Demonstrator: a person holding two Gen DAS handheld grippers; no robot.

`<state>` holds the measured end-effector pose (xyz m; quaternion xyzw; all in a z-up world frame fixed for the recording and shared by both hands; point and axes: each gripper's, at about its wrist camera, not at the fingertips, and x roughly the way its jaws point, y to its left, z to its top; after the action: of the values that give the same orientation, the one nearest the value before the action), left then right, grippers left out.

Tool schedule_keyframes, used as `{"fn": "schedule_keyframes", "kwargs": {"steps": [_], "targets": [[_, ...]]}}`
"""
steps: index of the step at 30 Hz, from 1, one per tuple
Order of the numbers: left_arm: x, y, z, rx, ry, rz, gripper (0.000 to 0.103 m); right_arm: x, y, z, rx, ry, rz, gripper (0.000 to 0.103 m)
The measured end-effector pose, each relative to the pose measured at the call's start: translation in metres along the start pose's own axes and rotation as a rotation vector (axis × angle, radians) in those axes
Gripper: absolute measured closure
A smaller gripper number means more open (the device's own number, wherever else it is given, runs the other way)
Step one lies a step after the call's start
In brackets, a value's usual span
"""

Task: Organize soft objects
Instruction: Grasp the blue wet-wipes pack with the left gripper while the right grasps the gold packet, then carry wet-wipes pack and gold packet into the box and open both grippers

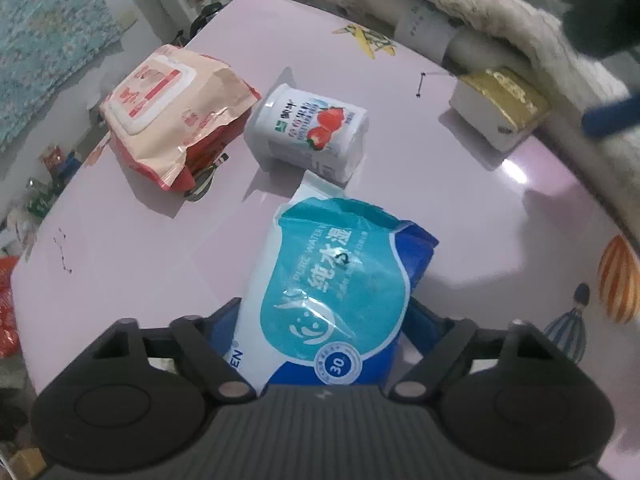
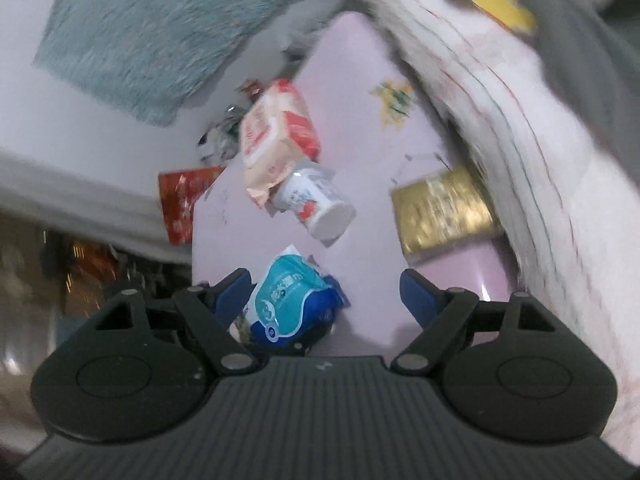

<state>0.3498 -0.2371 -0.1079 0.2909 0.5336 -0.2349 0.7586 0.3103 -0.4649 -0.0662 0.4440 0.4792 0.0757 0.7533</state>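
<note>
Left wrist view: looks steeply down along its fingers onto the pink table (image 1: 460,216); close in, blue wipes pack (image 1: 336,280) filling the lower centre.
Right wrist view: shallower slant, rolled, blurred; set further back, table (image 2: 360,128) running away upward.
Shared: blue wipes pack (image 2: 292,304), orange wipes pack (image 1: 176,116) (image 2: 276,136), yogurt cup (image 1: 312,128) (image 2: 316,204), gold box (image 1: 500,100) (image 2: 444,208).

The pink table (image 1: 460,216) lies bare on its right half, between the blue wipes pack (image 1: 332,280) and the gold box (image 1: 500,106). To the left, the yogurt cup (image 1: 310,128) and red wipes pack (image 1: 176,112) crowd together; a blanket (image 1: 500,12) overhangs the far edge.
</note>
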Motion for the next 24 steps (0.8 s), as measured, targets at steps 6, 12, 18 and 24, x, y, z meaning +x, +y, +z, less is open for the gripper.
{"fn": "schedule_keyframes", "kwargs": {"steps": [6,12,18,24], "targets": [[-0.006,0.010,-0.004,-0.067,-0.012,-0.010,0.026,0.024,-0.014,0.006,0.224,-0.047,-0.071,0.016],[-0.039,0.034,-0.011,-0.181,-0.105,-0.020,0.027,0.054,-0.015,0.012,0.357,-0.104,-0.229,0.016],[-0.089,0.052,-0.029,-0.271,-0.220,-0.044,0.027,0.066,-0.012,0.008,0.372,-0.202,-0.292,0.019],[-0.134,0.060,-0.048,-0.336,-0.296,-0.090,0.027,0.059,-0.016,0.003,0.310,-0.235,-0.318,0.062]]}}
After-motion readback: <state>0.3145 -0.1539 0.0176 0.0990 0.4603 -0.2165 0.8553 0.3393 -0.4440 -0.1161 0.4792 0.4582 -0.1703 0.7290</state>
